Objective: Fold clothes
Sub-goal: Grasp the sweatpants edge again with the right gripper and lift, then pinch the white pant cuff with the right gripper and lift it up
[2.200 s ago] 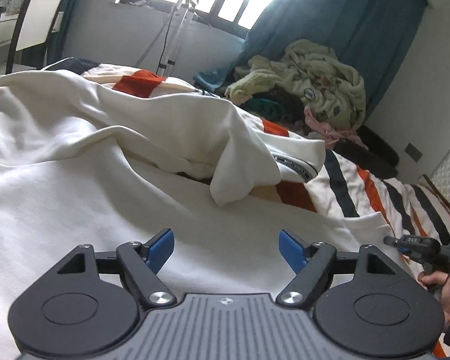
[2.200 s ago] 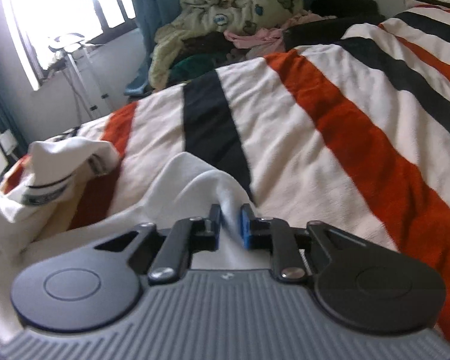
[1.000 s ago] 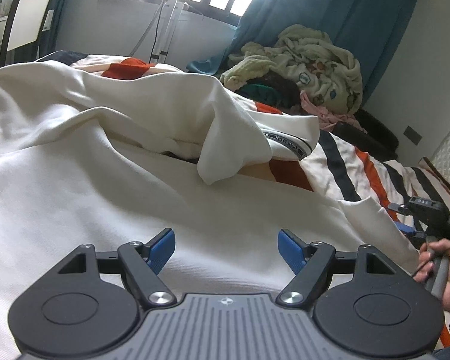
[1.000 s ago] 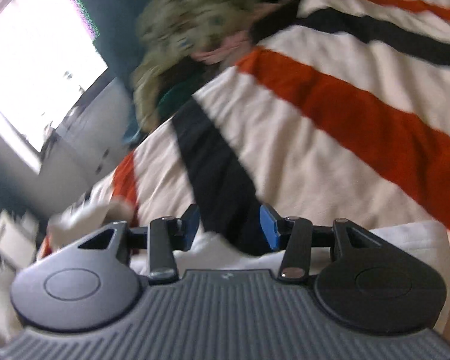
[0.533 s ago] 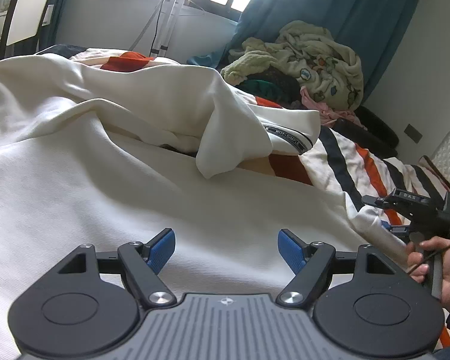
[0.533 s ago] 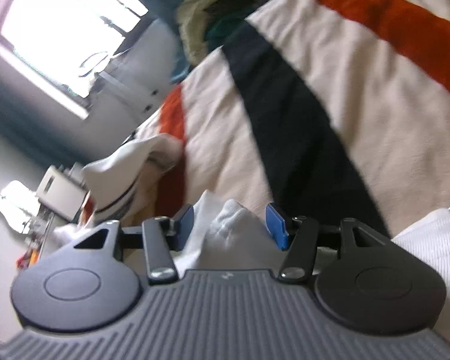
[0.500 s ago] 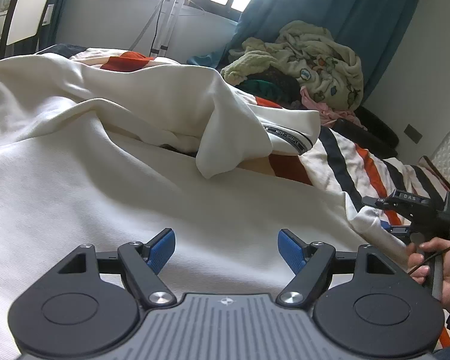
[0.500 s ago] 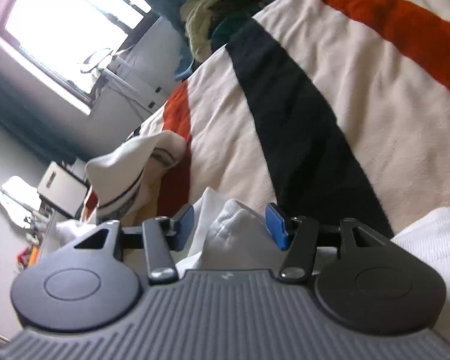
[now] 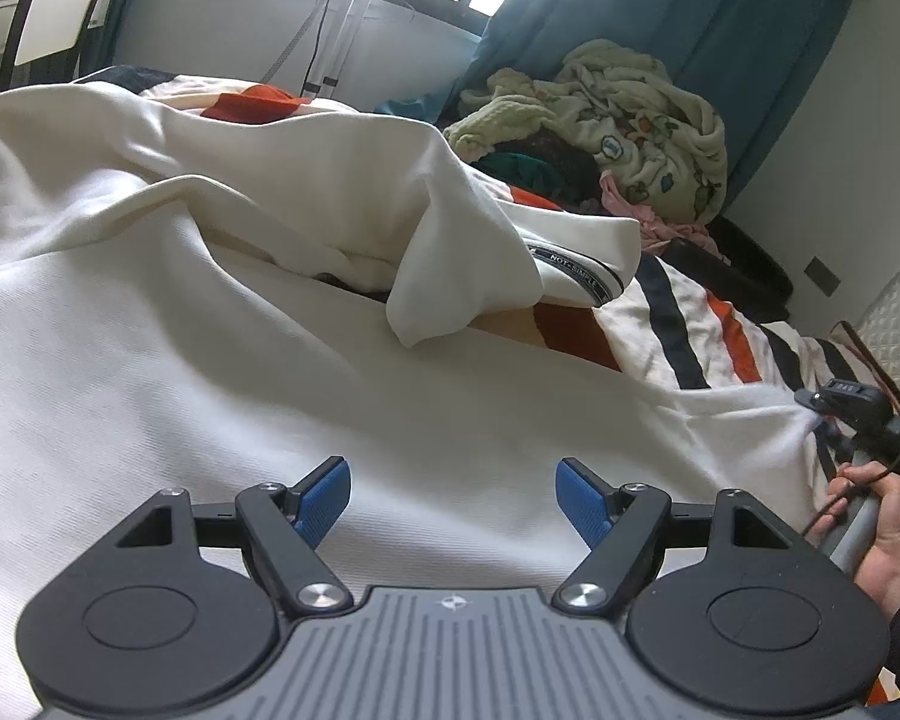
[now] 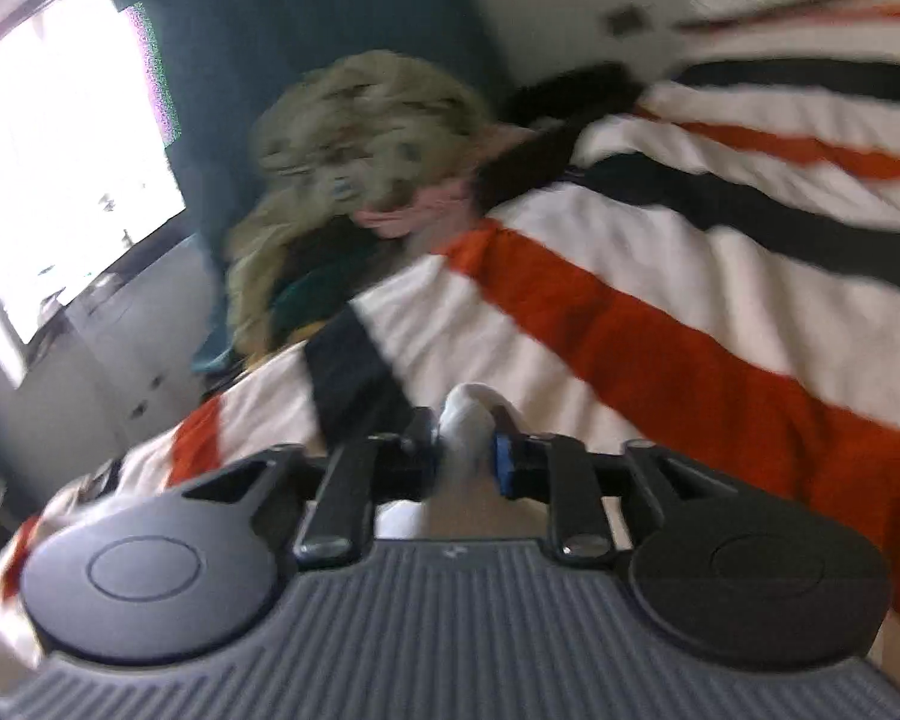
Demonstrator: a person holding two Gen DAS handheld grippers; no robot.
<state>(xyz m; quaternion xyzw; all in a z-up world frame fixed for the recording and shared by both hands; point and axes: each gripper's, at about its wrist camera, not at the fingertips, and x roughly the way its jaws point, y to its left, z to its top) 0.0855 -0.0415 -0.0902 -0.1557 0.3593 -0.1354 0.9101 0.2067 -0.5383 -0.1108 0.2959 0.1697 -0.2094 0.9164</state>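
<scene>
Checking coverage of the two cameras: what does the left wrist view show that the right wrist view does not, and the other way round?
Only the left wrist view shows the open left gripper over the spread cream garment, the chair, and the person's hand holding the right gripper's handle. Only the right wrist view shows the right gripper up close, its jaws closing on a bunched white corner of cloth. Both show the striped blanket, the clothes pile, the teal curtain and the window.
</scene>
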